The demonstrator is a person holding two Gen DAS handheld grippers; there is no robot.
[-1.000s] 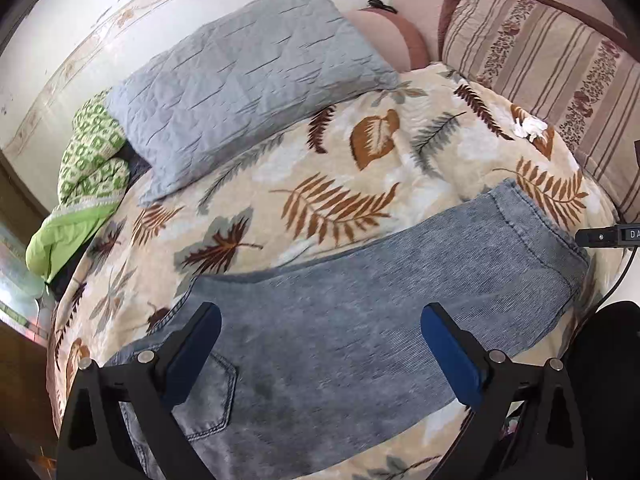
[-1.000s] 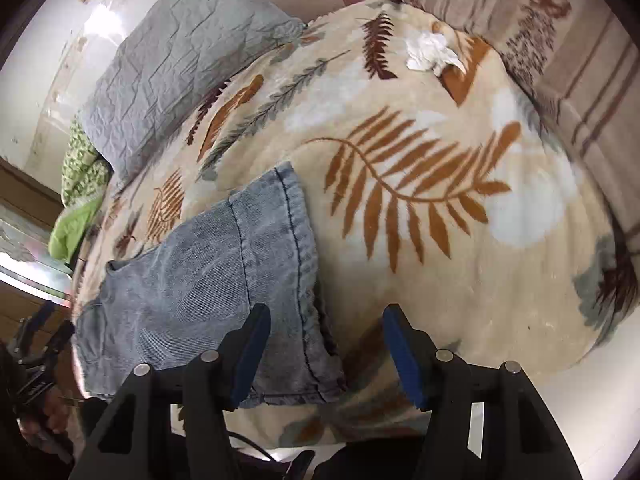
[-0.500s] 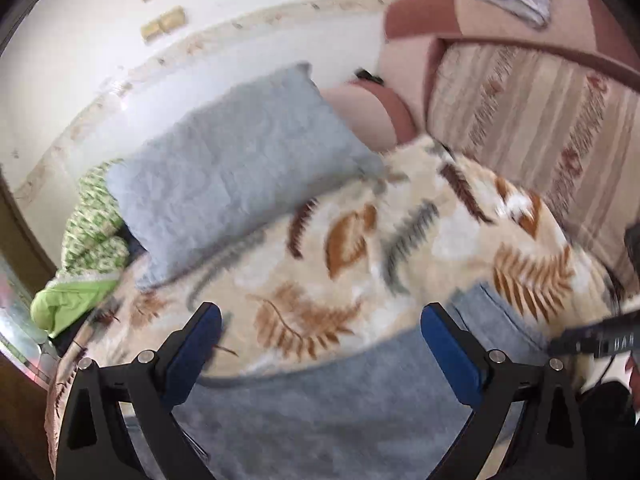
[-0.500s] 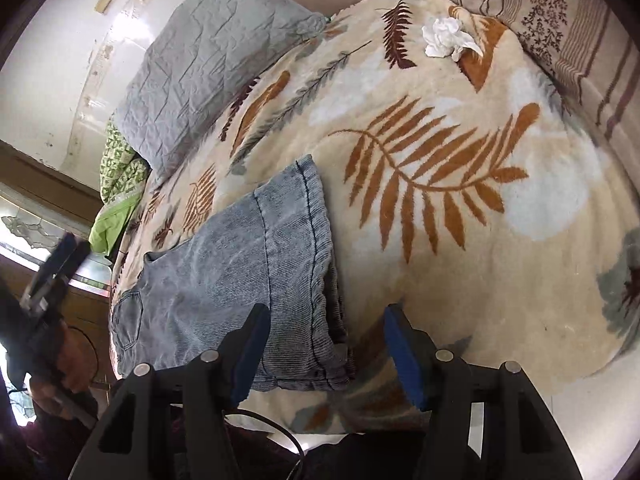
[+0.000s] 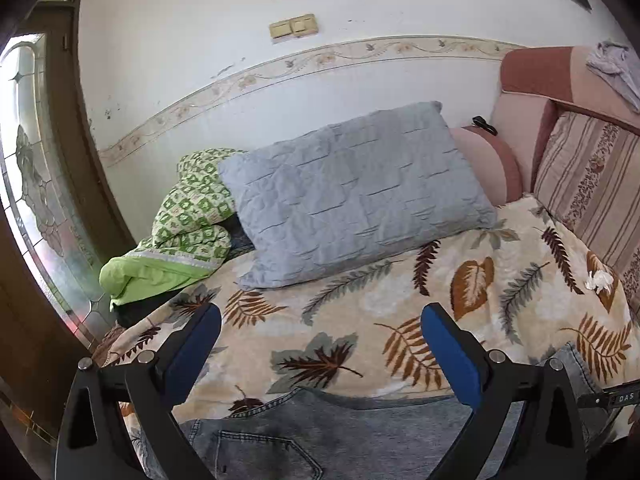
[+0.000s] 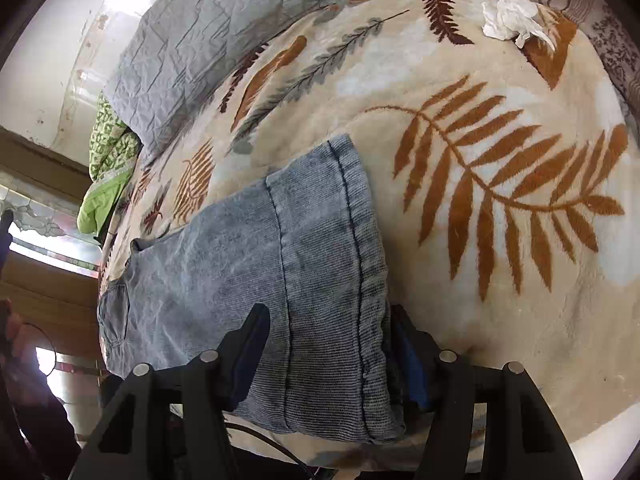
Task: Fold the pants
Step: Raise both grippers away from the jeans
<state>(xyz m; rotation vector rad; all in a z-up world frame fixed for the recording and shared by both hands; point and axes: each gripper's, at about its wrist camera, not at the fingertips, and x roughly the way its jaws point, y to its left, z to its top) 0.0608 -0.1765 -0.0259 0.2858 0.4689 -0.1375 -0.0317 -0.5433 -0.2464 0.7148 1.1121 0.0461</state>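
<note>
Our left gripper has lifted off the pants, its fingers released and empty above the blanket. Our right gripper has advanced until its spread fingers straddle the hem end, unclenched; we judge the next fold is starting there.

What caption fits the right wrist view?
Right gripper straddles the hem end of folded jeans on a leaf-print blanket, with its fingers apart.

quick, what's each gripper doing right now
left gripper: open, holding nothing.
right gripper: open, straddling the hem end of the folded jeans, pads not pressing.
</note>
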